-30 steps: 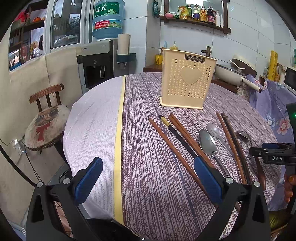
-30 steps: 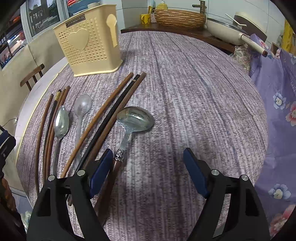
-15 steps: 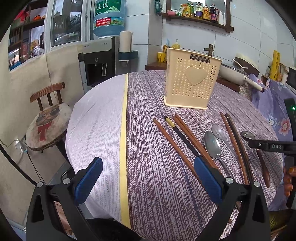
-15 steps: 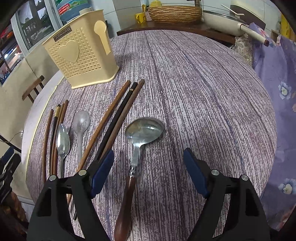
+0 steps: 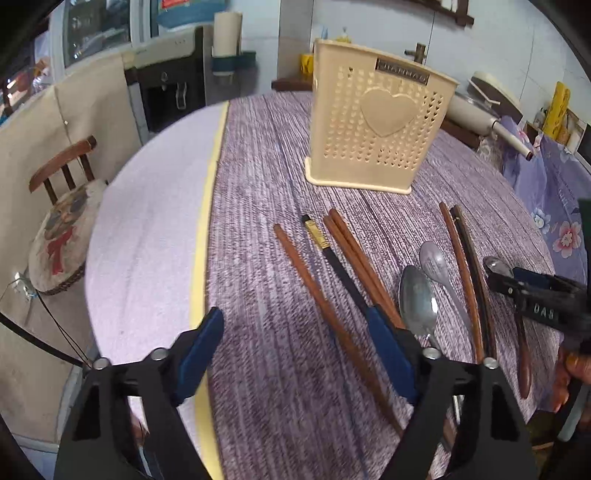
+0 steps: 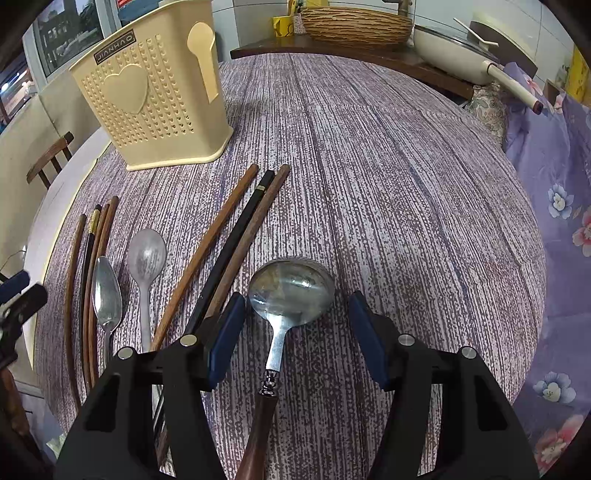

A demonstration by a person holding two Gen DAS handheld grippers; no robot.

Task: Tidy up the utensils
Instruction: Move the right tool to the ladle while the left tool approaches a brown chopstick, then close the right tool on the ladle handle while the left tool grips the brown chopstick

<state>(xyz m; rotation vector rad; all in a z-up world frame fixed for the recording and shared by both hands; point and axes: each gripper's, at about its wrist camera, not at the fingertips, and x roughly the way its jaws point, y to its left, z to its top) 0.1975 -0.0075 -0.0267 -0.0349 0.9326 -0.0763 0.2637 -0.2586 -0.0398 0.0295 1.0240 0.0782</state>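
A cream perforated utensil holder point(image 5: 376, 127) with a heart stands at the table's far side; it also shows in the right wrist view point(image 6: 155, 99). Chopsticks point(image 5: 321, 295), two spoons point(image 5: 417, 299) and a wooden-handled ladle point(image 6: 288, 295) lie in a row in front of it. My right gripper point(image 6: 297, 338) is open, its jaws on either side of the ladle's neck, just above it. My left gripper point(image 5: 295, 354) is open and empty, low over the near ends of the left chopsticks point(image 6: 88, 280).
The round table point(image 5: 155, 206) has a purple striped cloth with a yellow band. A wooden chair point(image 5: 62, 206) stands to the left. A pan point(image 6: 469, 55) and a woven basket point(image 6: 354, 22) sit on a counter behind. A floral cloth point(image 6: 554, 184) hangs to the right.
My right gripper has moved forward and down until its jaws stand on either side of the ladle. My left gripper has moved forward and lower, toward the chopsticks.
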